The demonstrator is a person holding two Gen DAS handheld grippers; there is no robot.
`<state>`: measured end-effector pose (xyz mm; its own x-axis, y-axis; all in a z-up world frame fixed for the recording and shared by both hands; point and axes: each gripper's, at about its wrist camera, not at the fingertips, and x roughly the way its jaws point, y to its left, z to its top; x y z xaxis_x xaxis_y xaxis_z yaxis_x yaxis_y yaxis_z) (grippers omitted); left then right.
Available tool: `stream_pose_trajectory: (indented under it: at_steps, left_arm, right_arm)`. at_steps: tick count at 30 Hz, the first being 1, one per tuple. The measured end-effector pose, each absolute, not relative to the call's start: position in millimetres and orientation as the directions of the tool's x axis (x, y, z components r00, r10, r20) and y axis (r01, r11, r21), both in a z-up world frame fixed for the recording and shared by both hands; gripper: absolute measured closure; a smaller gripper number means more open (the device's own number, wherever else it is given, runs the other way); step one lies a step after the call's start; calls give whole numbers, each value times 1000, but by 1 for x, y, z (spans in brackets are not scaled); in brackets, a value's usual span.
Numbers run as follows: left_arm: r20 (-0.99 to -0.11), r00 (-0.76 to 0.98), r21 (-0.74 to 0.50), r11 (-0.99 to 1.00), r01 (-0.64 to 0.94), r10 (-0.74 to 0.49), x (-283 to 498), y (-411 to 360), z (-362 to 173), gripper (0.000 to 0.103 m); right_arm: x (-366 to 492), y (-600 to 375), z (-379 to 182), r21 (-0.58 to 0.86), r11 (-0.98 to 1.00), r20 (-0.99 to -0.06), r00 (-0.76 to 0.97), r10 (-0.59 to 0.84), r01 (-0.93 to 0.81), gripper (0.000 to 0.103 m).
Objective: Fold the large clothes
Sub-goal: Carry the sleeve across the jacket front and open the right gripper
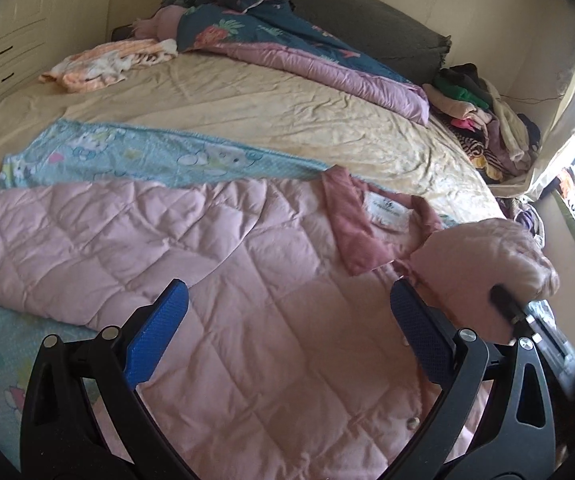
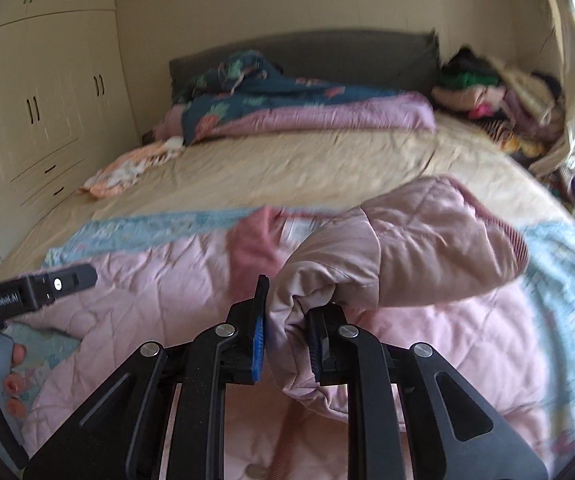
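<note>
A pink quilted jacket (image 1: 247, 280) lies spread on the bed, its darker pink collar (image 1: 351, 220) and label facing up. One sleeve (image 2: 427, 240) is lifted and folded over toward the jacket's body. My right gripper (image 2: 287, 332) is shut on a bunched fold of that sleeve; in the left wrist view the right gripper (image 1: 501, 300) shows as a black tip under the raised sleeve (image 1: 483, 264). My left gripper (image 1: 291, 320) hovers open over the jacket's middle with nothing between its blue pads (image 1: 159, 336). The left gripper (image 2: 47, 284) also shows at the left of the right wrist view.
A light blue cartoon blanket (image 1: 135, 156) lies under the jacket on the beige sheet (image 1: 247, 100). A bundled quilt (image 1: 271, 36) and an orange-white cloth (image 1: 107, 64) sit near the headboard. A clothes pile (image 1: 483, 120) is at the far right; a wardrobe (image 2: 47, 92) stands left.
</note>
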<state>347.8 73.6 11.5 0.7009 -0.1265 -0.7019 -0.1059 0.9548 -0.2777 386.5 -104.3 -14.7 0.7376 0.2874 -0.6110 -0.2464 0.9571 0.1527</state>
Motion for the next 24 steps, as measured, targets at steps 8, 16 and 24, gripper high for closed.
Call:
stream_pose_trajectory:
  at_steps: [8, 16, 24]
  left_arm:
    - [-733, 650, -333, 939, -85, -201, 355, 67, -18, 8]
    - [-735, 644, -341, 937, -80, -213, 355, 61, -20, 8]
    - [-652, 697, -484, 872, -78, -299, 347, 83, 3, 8]
  right_arm:
    - [376, -116, -52, 324, 934, -670, 659, 341, -154, 45]
    - [363, -188, -50, 556, 823, -589, 753, 293, 114, 46]
    - [361, -127, -6, 360, 908, -501, 776, 382, -215, 80]
